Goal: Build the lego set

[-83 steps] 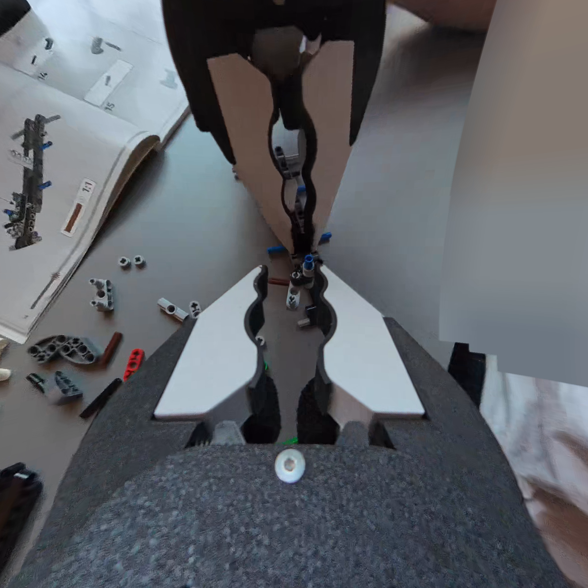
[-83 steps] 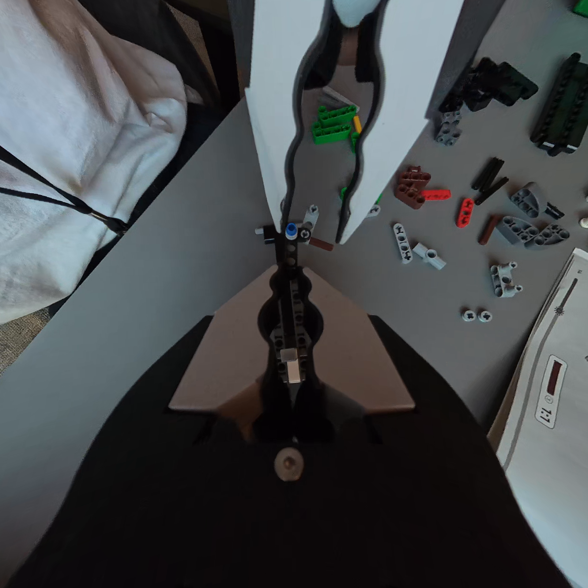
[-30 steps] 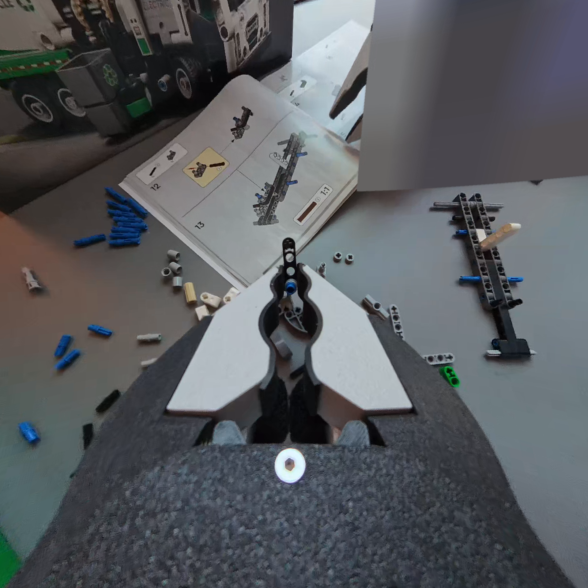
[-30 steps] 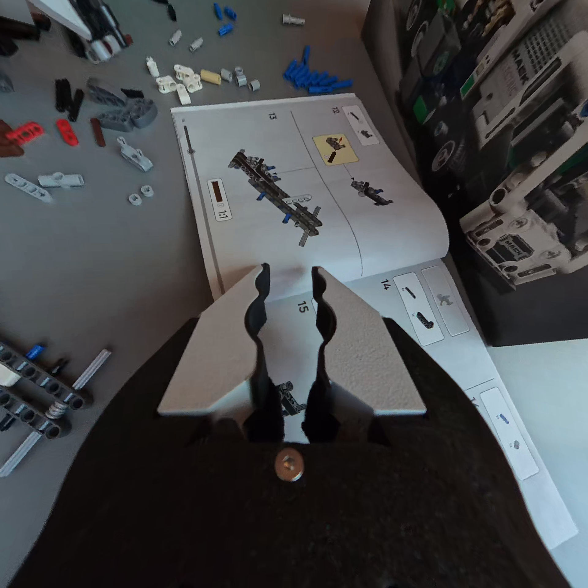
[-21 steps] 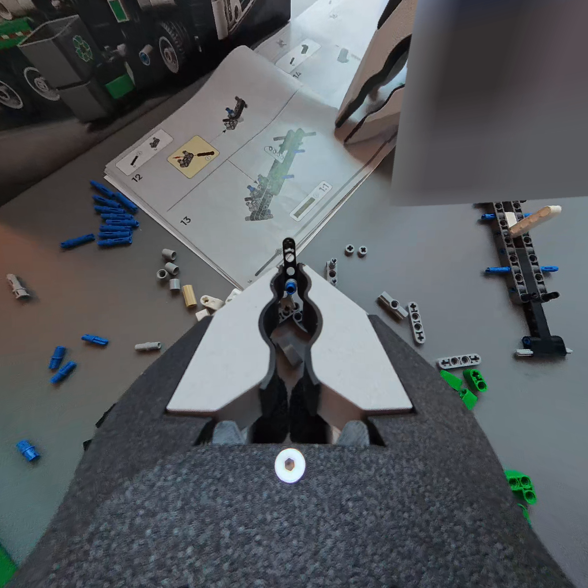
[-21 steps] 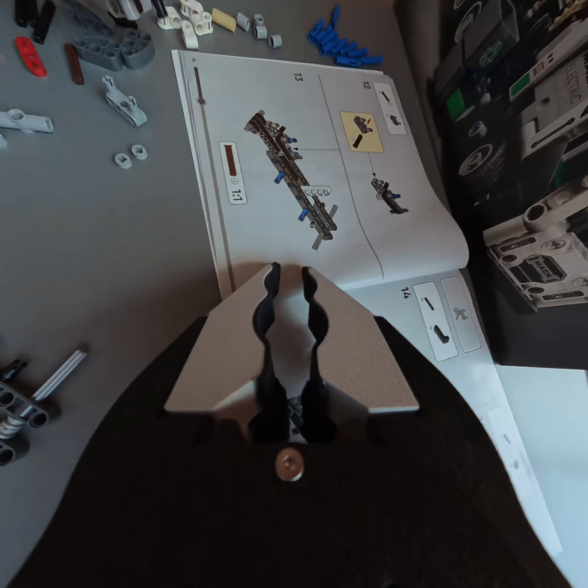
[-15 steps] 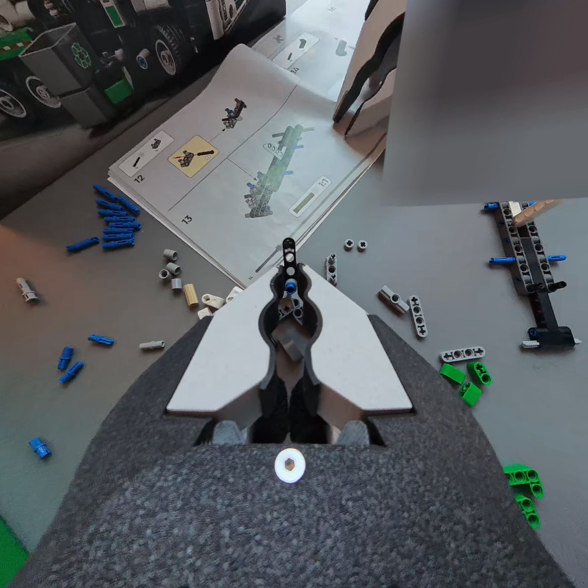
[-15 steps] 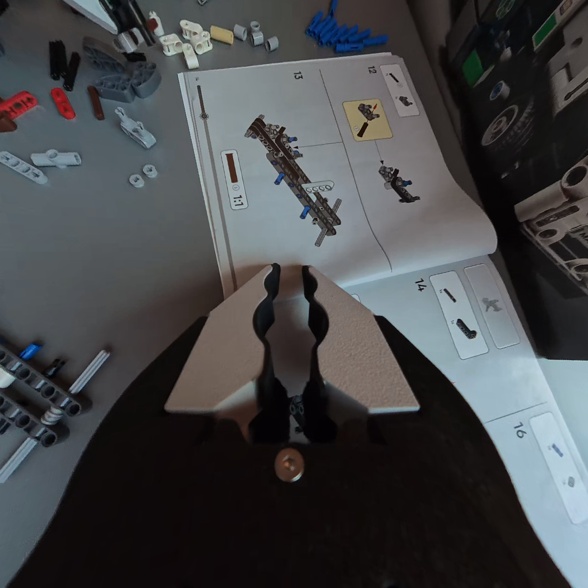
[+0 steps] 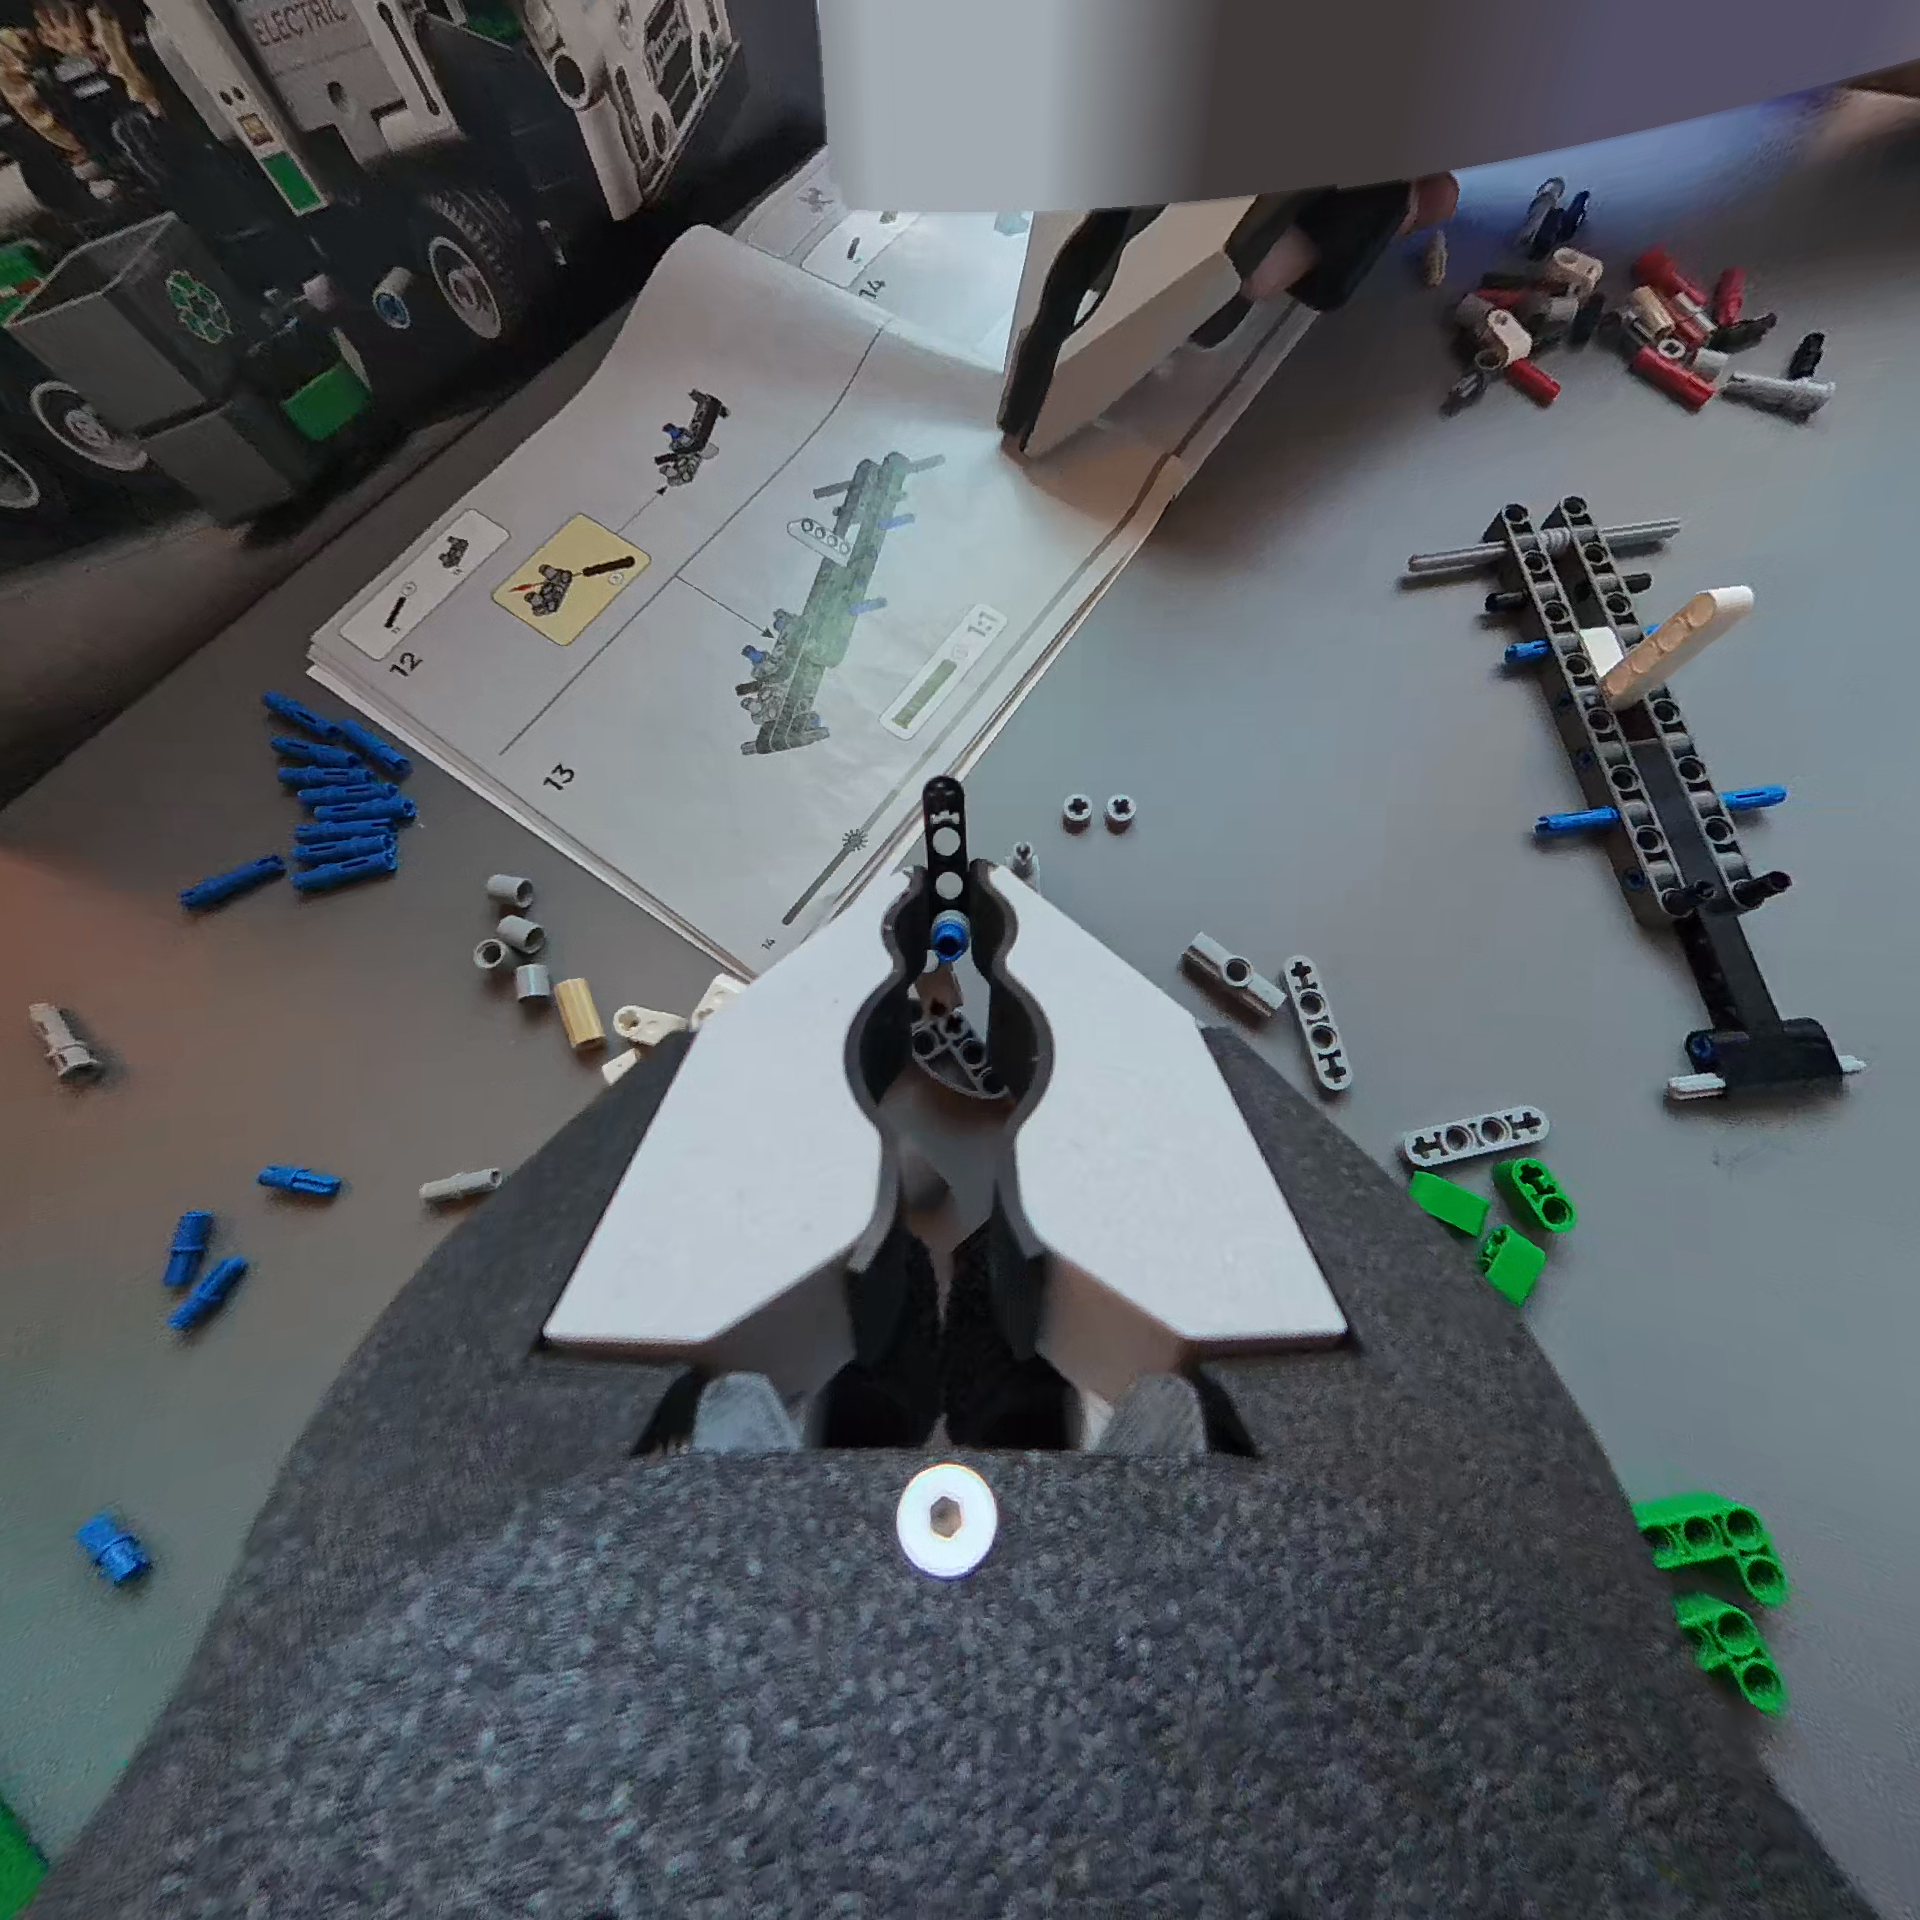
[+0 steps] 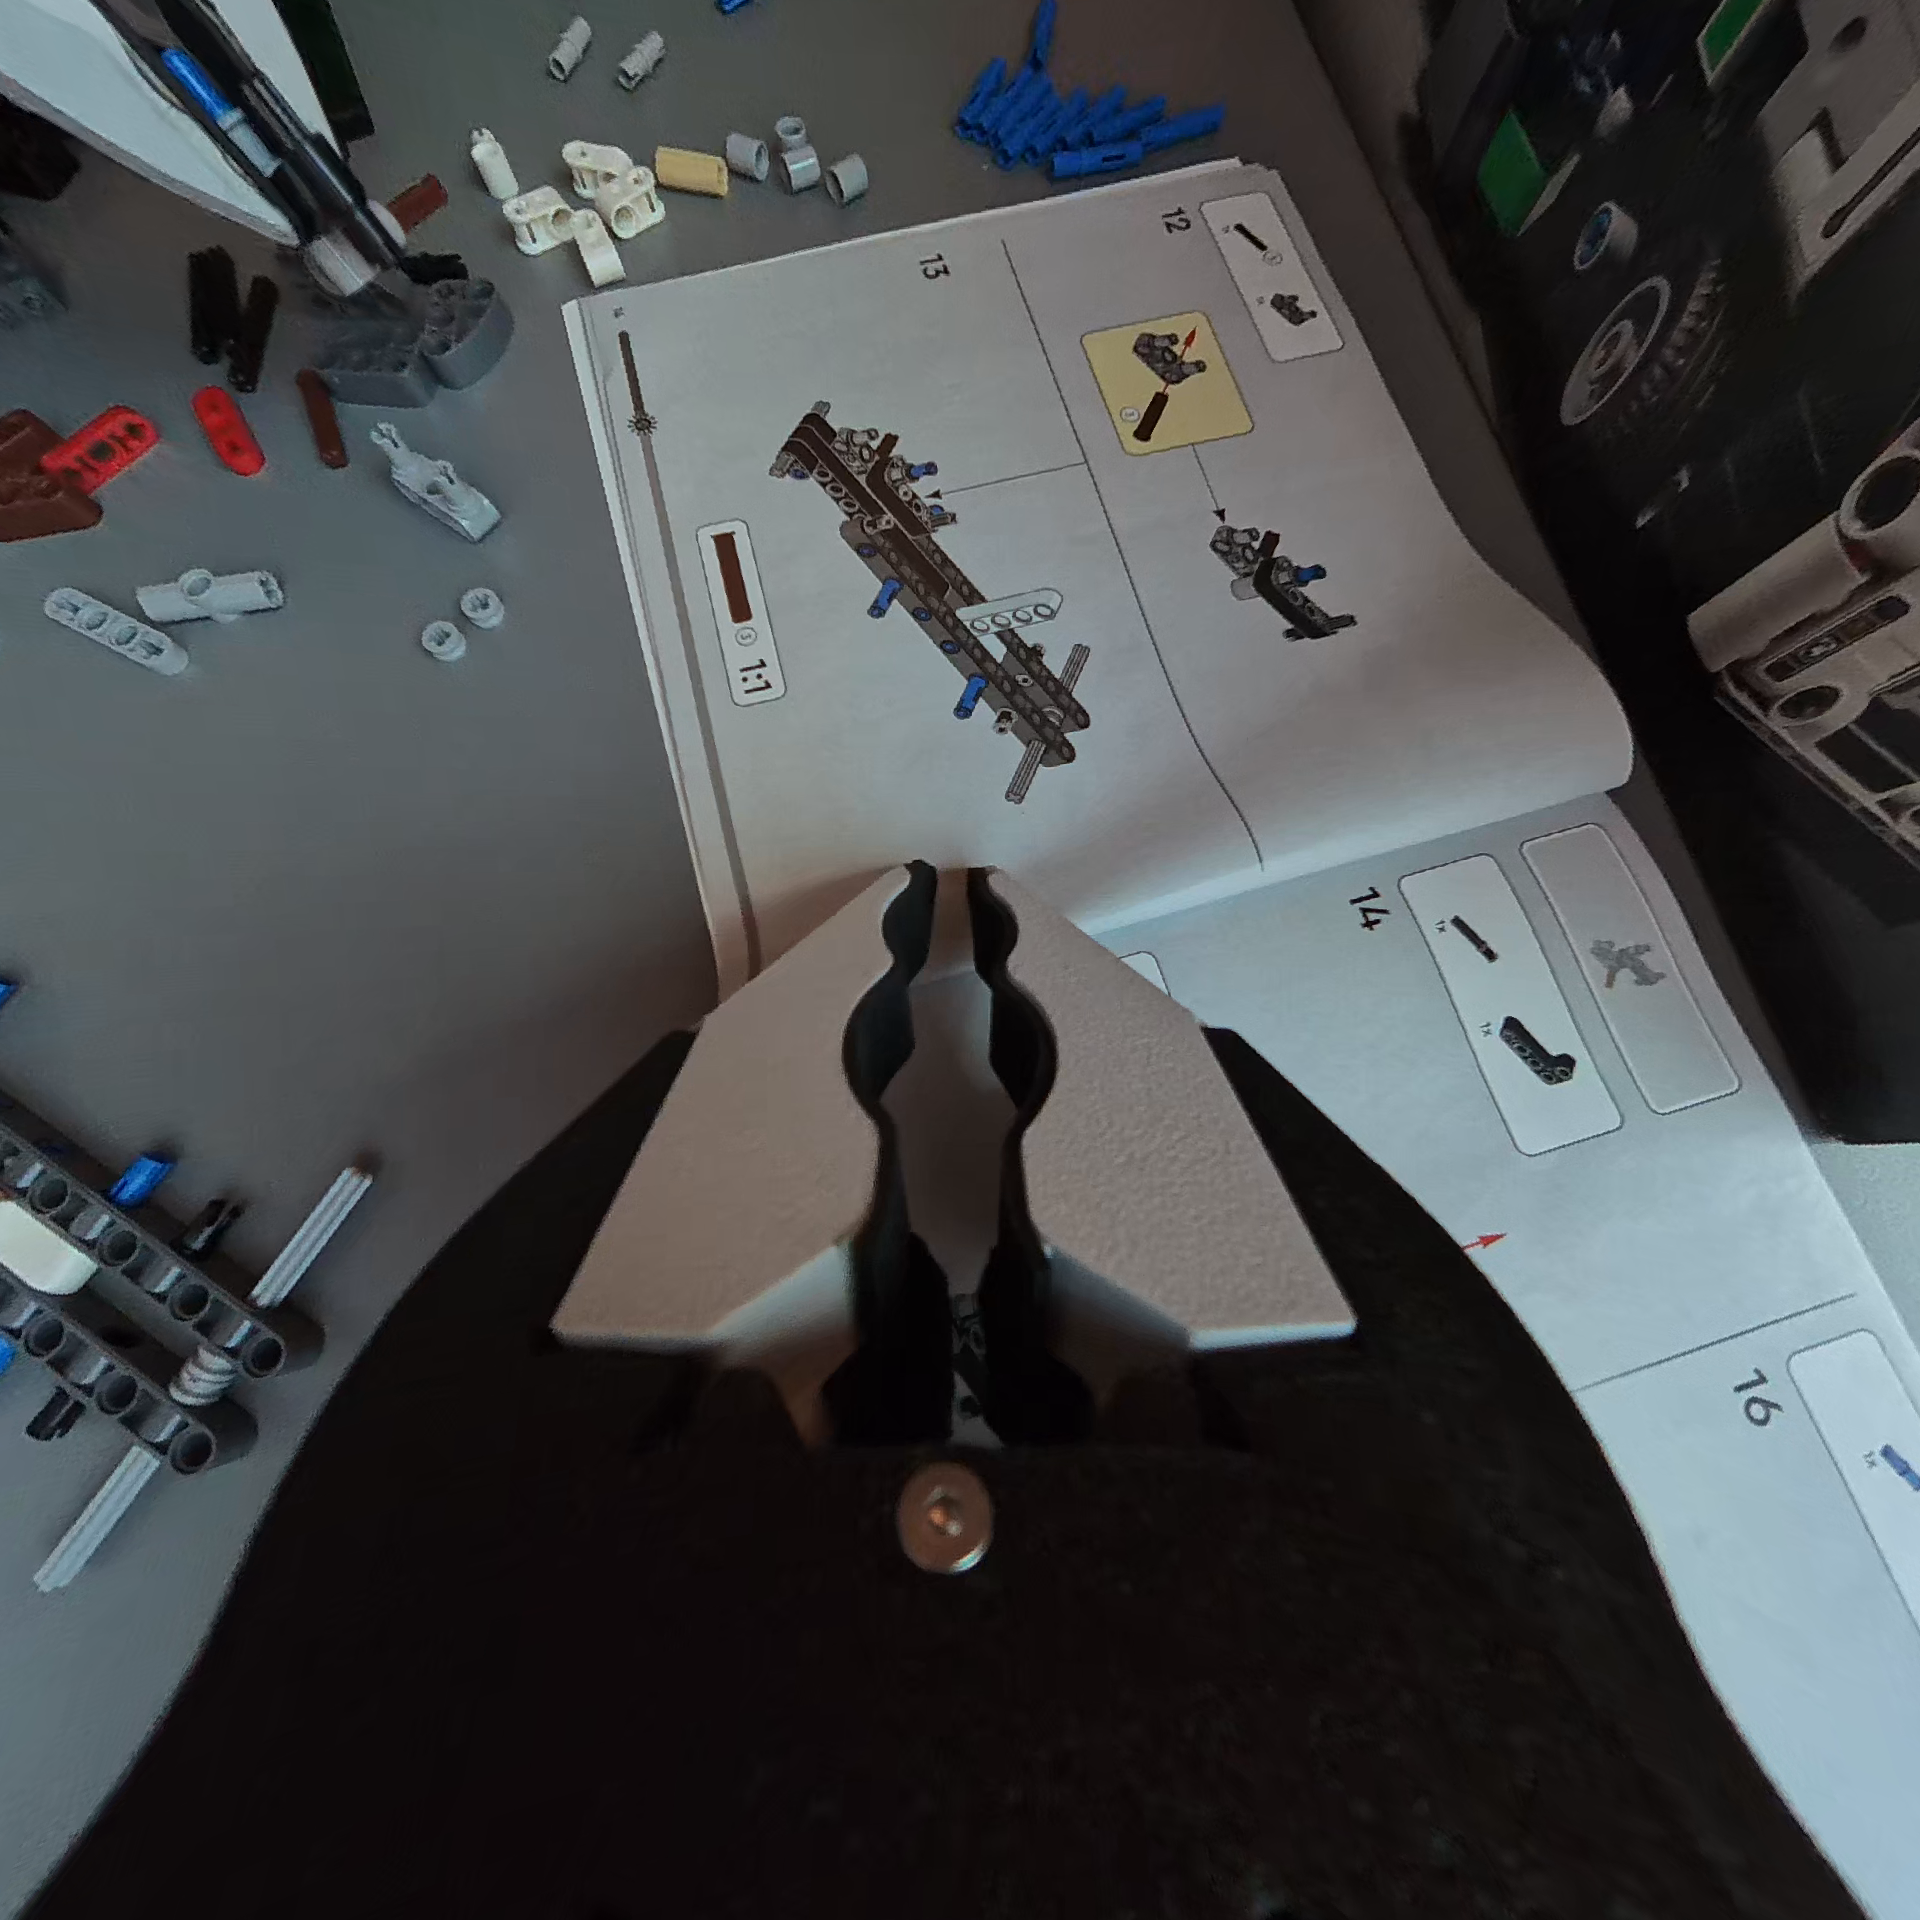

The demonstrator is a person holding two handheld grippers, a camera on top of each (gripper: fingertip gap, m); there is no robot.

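My left gripper (image 9: 948, 909) is shut on a small black beam sub-assembly (image 9: 943, 831) with a blue pin. It holds it above the grey table, near the booklet's front corner. The open instruction booklet (image 9: 727, 582) lies ahead of it. My right gripper (image 10: 951, 883) has its jaws almost together at the lower edge of the booklet's (image 10: 935, 520) curled page. It also shows in the left wrist view (image 9: 1122, 322), tips on that page edge. The long dark grey chassis assembly (image 9: 1621, 748) lies to the right, and part of it shows in the right wrist view (image 10: 125, 1299).
The set's box (image 9: 260, 208) stands behind the booklet. A pile of blue pins (image 9: 343, 790) lies left of the booklet. Green pieces (image 9: 1496, 1216), grey beams (image 9: 1314, 1023) and red pieces (image 10: 104, 447) are scattered on the table. A blurred patch covers the top of the left wrist view. One gripper's finger ends stand about 15 cm off the other's.
My right gripper's jaws have closed from wide apart to almost together at the page edge. My left gripper keeps its hold on the sub-assembly and has shifted a little.
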